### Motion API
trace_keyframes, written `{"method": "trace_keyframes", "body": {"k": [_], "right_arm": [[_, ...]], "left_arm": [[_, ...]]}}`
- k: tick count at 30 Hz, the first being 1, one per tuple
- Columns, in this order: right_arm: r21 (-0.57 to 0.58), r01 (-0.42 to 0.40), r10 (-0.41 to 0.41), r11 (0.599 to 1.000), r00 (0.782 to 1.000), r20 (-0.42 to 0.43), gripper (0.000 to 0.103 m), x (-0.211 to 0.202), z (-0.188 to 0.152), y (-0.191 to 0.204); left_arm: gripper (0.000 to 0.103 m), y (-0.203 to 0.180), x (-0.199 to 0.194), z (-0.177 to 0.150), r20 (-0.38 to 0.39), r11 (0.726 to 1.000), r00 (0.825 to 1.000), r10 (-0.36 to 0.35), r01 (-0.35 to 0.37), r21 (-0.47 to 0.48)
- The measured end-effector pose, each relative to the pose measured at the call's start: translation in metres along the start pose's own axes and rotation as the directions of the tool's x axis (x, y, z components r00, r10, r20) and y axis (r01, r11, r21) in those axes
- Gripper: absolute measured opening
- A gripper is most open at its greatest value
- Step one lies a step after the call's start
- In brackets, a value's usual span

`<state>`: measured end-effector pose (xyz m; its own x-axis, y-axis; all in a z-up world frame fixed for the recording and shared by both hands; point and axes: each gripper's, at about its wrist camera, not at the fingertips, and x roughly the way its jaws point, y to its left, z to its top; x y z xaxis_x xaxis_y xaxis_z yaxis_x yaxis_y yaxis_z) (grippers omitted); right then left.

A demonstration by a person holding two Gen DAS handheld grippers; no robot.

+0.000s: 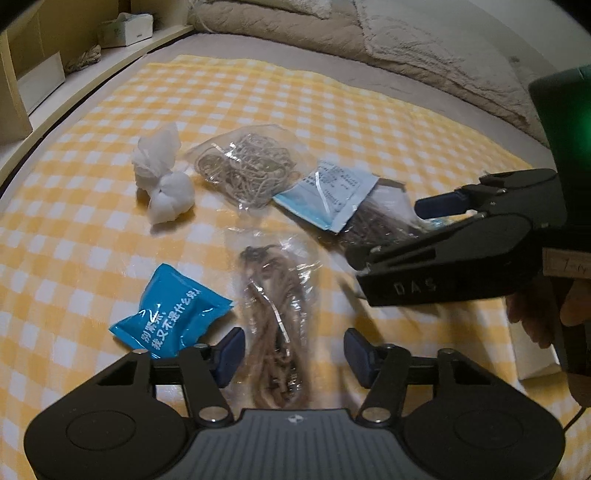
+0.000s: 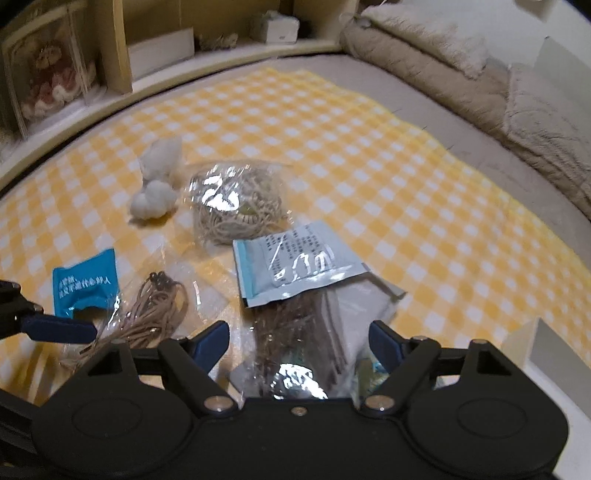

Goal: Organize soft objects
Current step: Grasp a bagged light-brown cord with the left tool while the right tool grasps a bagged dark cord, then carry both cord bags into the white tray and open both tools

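Observation:
On the yellow checked cloth [image 1: 332, 110] lie a white cotton bundle [image 1: 162, 177], a clear bag of pale cord [image 1: 243, 170], a blue-edged sachet [image 1: 328, 192] resting on a bag of dark cord [image 1: 384, 221], a blue packet [image 1: 166, 314] and a clear bag of brown cord [image 1: 273, 325]. My left gripper [image 1: 293, 350] is open, its fingers either side of the brown cord bag. My right gripper [image 2: 299, 345] is open around the dark cord bag [image 2: 295, 332], below the sachet [image 2: 295, 264]. The right gripper also shows in the left wrist view [image 1: 391, 229].
Beige quilted bedding [image 1: 424, 44] is piled along the far side. A wooden shelf [image 2: 155, 48] with a tissue box [image 1: 125, 29] and a framed doll [image 2: 48, 77] runs along the left. A white box [image 1: 532, 350] sits at the cloth's right edge.

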<state>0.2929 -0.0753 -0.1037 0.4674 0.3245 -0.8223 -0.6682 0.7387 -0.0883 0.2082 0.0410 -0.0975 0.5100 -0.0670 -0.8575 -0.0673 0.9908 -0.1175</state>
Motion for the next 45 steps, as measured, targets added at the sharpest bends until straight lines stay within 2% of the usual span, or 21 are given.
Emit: {"method": "trace_keyframes", "body": {"k": [3, 5, 7, 8, 9, 11, 16, 23, 30, 36, 45], "right_arm": [[-0.019, 0.016, -0.017, 1.0, 0.999, -0.031, 0.078, 0.007, -0.001, 0.004], [-0.01, 0.014, -0.015, 1.0, 0.999, -0.049, 0.068, 0.008, -0.003, 0.001], [0.007, 0.01, -0.009, 1.0, 0.998, -0.061, 0.064, 0.006, -0.003, -0.001], [0.012, 0.004, -0.003, 1.0, 0.998, -0.065, 0.056, 0.004, -0.004, -0.001], [0.018, 0.004, -0.002, 1.0, 0.998, -0.066, 0.053, 0.003, -0.003, -0.001], [0.031, 0.006, -0.004, 1.0, 0.998, -0.068, 0.038, -0.001, -0.003, 0.001], [0.077, 0.002, 0.003, 0.997, 0.998, -0.057, 0.027, -0.014, -0.001, -0.001], [0.146, 0.034, -0.036, 0.989, 0.999, 0.013, 0.027, -0.048, -0.004, -0.003], [0.265, 0.037, -0.071, 0.964, 0.99, 0.122, 0.027, -0.093, -0.007, -0.012], [0.348, 0.037, -0.112, 0.937, 0.974, 0.196, 0.027, -0.128, -0.023, -0.028], [0.46, 0.099, -0.221, 0.882, 0.95, 0.219, 0.027, -0.171, -0.067, -0.069]], "left_arm": [[0.043, 0.004, 0.005, 0.002, -0.012, 1.0, 1.0, 0.01, -0.01, -0.013], [0.037, 0.004, 0.005, 0.002, -0.008, 1.0, 1.0, 0.015, -0.015, -0.005], [0.032, 0.003, 0.004, 0.002, -0.006, 1.0, 1.0, 0.014, -0.014, -0.003], [0.029, 0.004, 0.003, 0.003, -0.006, 1.0, 1.0, 0.013, -0.013, -0.007], [0.027, 0.003, 0.002, 0.003, -0.004, 1.0, 1.0, 0.013, -0.013, -0.01], [0.026, 0.004, -0.002, 0.003, 0.002, 1.0, 1.0, 0.012, -0.012, -0.016], [0.024, 0.008, -0.015, 0.005, 0.036, 0.998, 0.999, 0.007, -0.005, -0.058], [0.024, 0.017, -0.045, 0.009, 0.119, 0.993, 0.993, -0.007, 0.021, -0.116], [0.024, 0.012, -0.079, 0.016, 0.219, 0.989, 0.975, -0.031, 0.061, -0.133], [0.024, -0.014, -0.095, 0.025, 0.271, 0.989, 0.96, -0.067, 0.1, -0.108], [0.024, -0.078, -0.09, 0.029, 0.268, 0.988, 0.952, -0.145, 0.155, -0.014]]}}
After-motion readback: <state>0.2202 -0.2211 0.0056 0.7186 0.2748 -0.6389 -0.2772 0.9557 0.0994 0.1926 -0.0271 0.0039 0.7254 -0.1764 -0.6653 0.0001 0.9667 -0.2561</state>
